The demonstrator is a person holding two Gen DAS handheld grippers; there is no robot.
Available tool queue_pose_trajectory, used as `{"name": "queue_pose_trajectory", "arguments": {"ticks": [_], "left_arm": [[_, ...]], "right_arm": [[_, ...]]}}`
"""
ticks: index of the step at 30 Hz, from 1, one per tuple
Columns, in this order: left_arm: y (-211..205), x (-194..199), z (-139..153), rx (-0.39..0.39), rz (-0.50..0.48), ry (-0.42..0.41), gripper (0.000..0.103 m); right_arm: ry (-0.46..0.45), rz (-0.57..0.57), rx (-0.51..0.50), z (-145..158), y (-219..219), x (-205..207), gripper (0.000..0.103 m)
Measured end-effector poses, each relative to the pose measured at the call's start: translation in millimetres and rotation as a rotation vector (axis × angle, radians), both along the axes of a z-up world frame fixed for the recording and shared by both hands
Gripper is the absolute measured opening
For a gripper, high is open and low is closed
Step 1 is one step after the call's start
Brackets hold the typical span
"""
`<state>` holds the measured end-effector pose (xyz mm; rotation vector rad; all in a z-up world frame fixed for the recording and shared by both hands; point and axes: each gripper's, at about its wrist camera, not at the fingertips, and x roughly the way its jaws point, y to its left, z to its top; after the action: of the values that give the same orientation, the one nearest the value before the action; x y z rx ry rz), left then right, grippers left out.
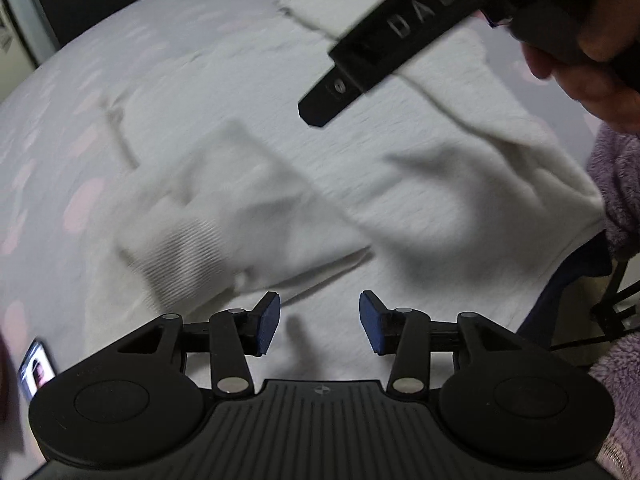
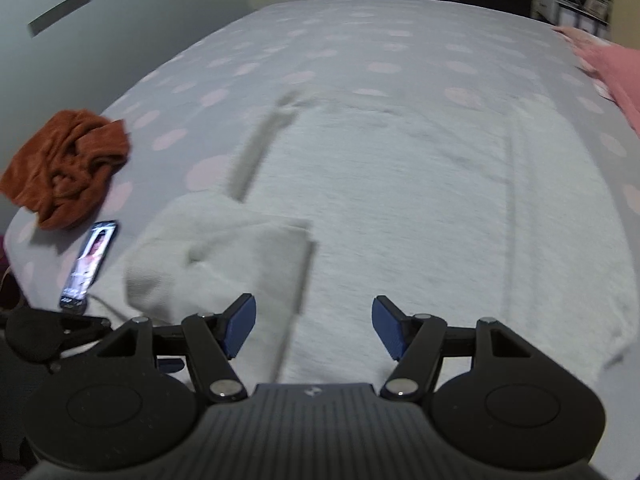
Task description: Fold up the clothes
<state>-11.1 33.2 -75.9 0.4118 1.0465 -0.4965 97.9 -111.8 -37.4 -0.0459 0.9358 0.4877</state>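
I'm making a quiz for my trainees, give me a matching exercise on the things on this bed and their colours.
Things:
1. sweater
2. crumpled cloth
3. blanket
4. gripper pads

Colours:
a. pink
b. blue
c. white
d. rust brown

Pairs: 1-c, 2-d, 3-a, 4-b

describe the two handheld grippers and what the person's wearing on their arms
Both the left gripper and the right gripper are matte black linkages with silver pivot pins, round side discs, a ribbed centre plate and blue finger pads. Pale letters mark the right one's body. The person wears a fluffy lilac sleeve.
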Motion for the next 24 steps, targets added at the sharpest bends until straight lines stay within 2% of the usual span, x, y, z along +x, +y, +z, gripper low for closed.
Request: {"name": "queue_pose_trajectory", "arguments": {"ticks": [13,16,20,22,24], "left_arm": [[33,7,-5,0.102,0.048,0.022,0.042],[46,15,-12,0.082,0.131,0.080,0.042],[62,22,-14,0.066,0.212,0.096,0.042],[66,24,-11,0.050,0.229,0.086,0.042],[69,26,-9,0.034,0.242,0.085,0.042]], "right_arm": [[-0.037,0.212,-0.101,-16,89,0,0.070],[-0.014,0.234,-0.107,-26,98,3,0.070],[0.025,0.230,-0.130,-44,102,7,0.069],[0.049,0.233,-0.136,-54,101,7,0.062],[0.063,0.247,-0.137,-59,98,5,0.027]]}}
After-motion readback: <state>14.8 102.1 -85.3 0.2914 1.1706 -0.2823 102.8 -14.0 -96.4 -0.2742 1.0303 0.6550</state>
